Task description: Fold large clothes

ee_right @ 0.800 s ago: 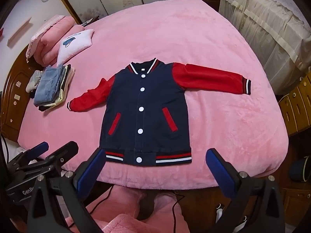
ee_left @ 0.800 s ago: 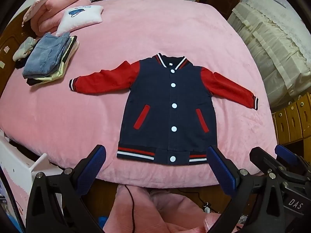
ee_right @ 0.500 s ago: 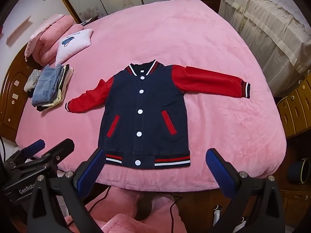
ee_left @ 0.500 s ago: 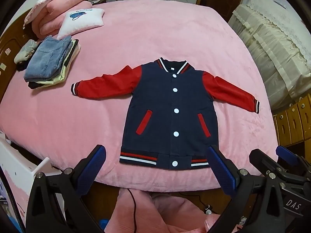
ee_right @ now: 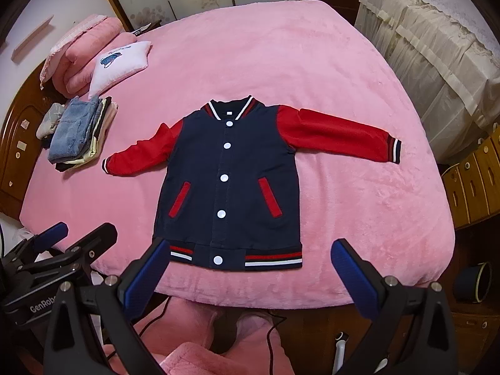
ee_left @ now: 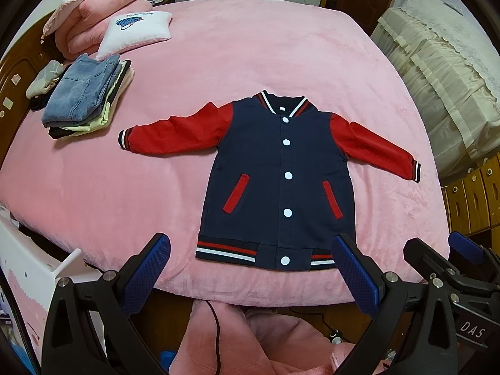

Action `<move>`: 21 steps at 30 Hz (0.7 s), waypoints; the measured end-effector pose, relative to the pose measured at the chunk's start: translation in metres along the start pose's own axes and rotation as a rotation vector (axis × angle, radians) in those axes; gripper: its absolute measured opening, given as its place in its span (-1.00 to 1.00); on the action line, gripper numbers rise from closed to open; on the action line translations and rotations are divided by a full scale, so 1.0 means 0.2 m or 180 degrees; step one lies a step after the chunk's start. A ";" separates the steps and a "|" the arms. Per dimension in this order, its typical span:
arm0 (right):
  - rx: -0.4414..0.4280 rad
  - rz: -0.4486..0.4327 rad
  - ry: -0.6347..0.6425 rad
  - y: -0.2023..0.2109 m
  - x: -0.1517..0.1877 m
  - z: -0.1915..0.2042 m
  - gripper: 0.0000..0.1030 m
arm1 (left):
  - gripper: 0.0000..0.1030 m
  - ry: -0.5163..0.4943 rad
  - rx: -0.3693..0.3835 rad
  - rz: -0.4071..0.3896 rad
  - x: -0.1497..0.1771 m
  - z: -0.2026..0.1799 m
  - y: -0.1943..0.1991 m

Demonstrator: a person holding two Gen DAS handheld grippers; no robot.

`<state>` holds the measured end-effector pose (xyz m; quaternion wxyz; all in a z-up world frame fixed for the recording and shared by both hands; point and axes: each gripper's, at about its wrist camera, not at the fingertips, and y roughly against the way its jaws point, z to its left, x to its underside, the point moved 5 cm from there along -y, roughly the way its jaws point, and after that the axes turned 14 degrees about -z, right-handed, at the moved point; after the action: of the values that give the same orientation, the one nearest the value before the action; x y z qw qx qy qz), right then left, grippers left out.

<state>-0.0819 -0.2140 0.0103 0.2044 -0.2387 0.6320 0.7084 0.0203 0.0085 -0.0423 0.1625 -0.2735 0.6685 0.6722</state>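
On the pink bed [ee_left: 281,47] the jacket [ee_left: 281,168] lies flat, front up and buttoned, both red sleeves spread out to the sides, hem toward the near edge. Left gripper [ee_left: 250,268] hangs above that hem with its jaws spread wide, nothing between them; right gripper [ee_right: 247,268] just beside it, the same, wide apart and empty. Looks like the very start: no fold made yet. Next up, I'd say, each gripper goes out to a sleeve [ee_right: 337,134] and brings it across the chest. A pile of folded clothes [ee_left: 84,93] waits by the pillow [ee_left: 137,31], well clear
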 end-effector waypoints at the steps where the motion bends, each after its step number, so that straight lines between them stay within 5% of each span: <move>1: 0.0002 0.0003 0.0004 0.00 0.00 0.00 0.99 | 0.98 -0.0001 0.0001 0.0004 0.00 0.00 0.00; 21: -0.0018 0.0009 0.0017 0.00 0.01 0.01 0.99 | 0.98 0.0025 -0.0014 0.0026 0.02 0.01 0.00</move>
<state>-0.0836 -0.2119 0.0093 0.2010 -0.2403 0.6309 0.7098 0.0170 0.0099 -0.0443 0.1566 -0.2738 0.6688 0.6732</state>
